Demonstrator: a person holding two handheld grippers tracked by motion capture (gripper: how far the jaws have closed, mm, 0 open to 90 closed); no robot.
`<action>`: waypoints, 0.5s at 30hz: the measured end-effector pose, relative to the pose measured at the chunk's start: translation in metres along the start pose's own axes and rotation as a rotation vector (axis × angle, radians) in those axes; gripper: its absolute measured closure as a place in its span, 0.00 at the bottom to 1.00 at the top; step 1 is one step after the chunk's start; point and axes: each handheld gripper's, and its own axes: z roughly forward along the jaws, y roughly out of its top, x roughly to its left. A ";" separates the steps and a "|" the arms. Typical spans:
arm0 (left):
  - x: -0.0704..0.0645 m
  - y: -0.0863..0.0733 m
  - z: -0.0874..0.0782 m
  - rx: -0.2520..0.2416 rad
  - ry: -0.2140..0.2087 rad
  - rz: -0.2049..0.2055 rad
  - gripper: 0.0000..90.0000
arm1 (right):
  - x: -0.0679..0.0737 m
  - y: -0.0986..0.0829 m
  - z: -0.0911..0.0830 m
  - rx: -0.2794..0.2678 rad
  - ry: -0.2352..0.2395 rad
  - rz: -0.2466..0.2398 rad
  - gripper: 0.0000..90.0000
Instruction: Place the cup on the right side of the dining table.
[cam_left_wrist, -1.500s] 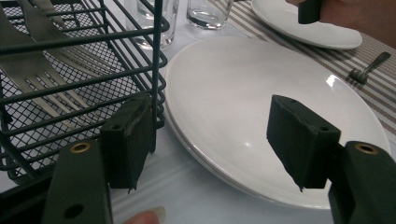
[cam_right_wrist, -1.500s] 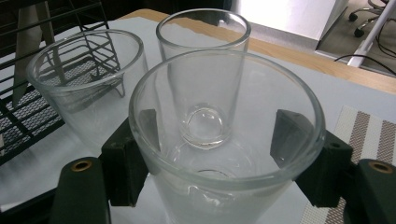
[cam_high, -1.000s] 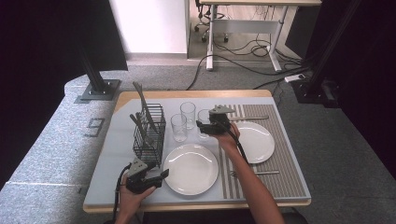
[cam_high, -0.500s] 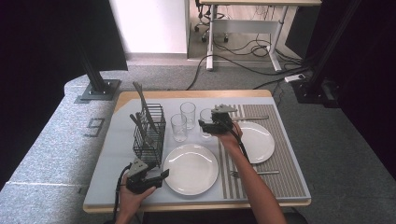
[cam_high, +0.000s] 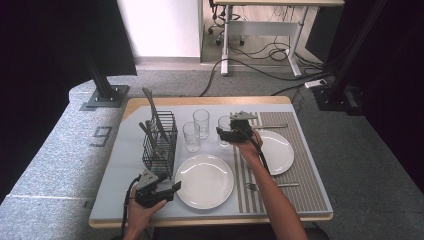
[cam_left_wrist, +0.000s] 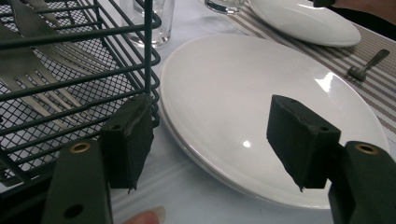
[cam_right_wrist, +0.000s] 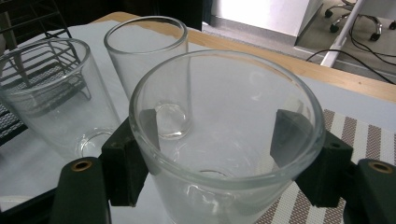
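The right hand-held gripper (cam_right_wrist: 215, 154) has its jaws closed around a clear drinking glass (cam_right_wrist: 224, 140) standing on the counter (cam_high: 125, 165) beside two other glasses, while the left hand-held gripper (cam_left_wrist: 215, 144) hovers wide open and empty over a white plate (cam_left_wrist: 261, 107) beside the wire cutlery basket (cam_left_wrist: 70, 84).

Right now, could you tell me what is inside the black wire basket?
The wire basket holds metal cutlery: forks lean inside, and long handles stick up above the rim. How many pieces there are, and what lies at the bottom, is hidden behind the mesh.
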 end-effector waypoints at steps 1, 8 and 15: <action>0.000 0.000 0.000 0.000 0.000 0.000 0.35 | 0.000 0.000 0.000 -0.001 -0.003 0.003 0.32; 0.001 0.000 0.000 -0.001 0.000 0.001 0.35 | -0.004 -0.001 0.000 -0.001 -0.012 0.012 0.32; 0.001 0.000 -0.001 -0.001 0.001 -0.001 0.35 | -0.006 -0.001 0.000 0.000 -0.021 0.022 0.32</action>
